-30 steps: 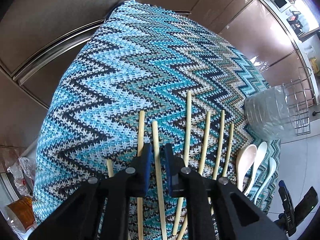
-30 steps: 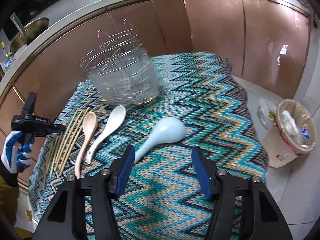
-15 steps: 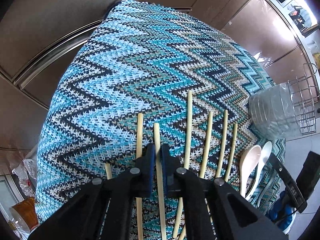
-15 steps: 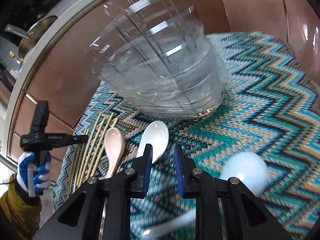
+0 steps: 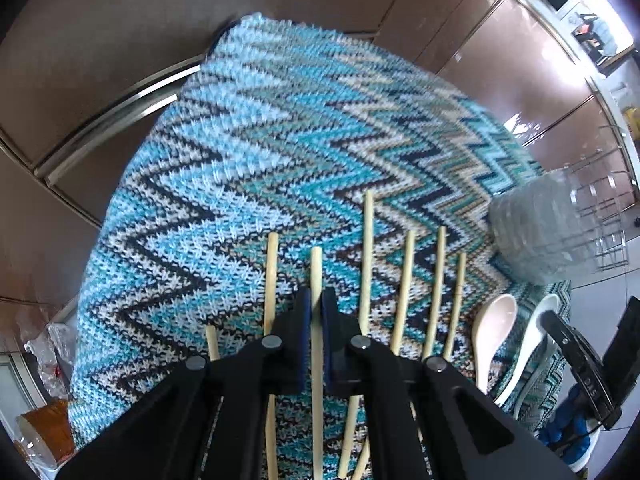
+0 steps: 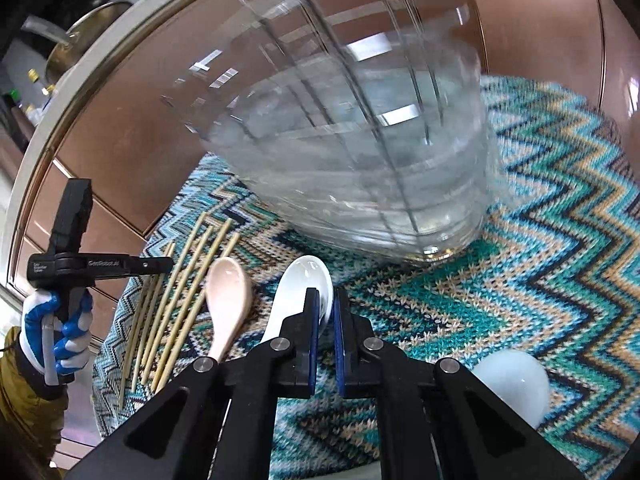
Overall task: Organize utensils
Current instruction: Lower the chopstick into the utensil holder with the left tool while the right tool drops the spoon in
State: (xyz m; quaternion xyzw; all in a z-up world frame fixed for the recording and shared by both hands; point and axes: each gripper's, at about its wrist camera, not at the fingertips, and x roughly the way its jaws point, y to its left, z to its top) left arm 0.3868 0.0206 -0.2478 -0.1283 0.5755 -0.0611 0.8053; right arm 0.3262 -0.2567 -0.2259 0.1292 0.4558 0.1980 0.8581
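Both grippers have just been closing. Left gripper (image 5: 316, 312) now pinches one pale wooden chopstick (image 5: 316, 276) near the table's left edge; right gripper (image 6: 326, 308), which swung in from the pale blue ceramic spoon (image 6: 514, 380), clamps the white ceramic spoon (image 6: 304, 280) at its bowl. Each hand likely has a utensil ready to lift. Beside them on the zigzag knitted cloth (image 6: 540, 260) lie loose chopsticks (image 6: 188, 280) and a pink ceramic spoon (image 6: 228, 292). Beyond, the clear plastic holder with wire dividers (image 6: 360, 160) stands close, its wall crowding the right hand's lift.
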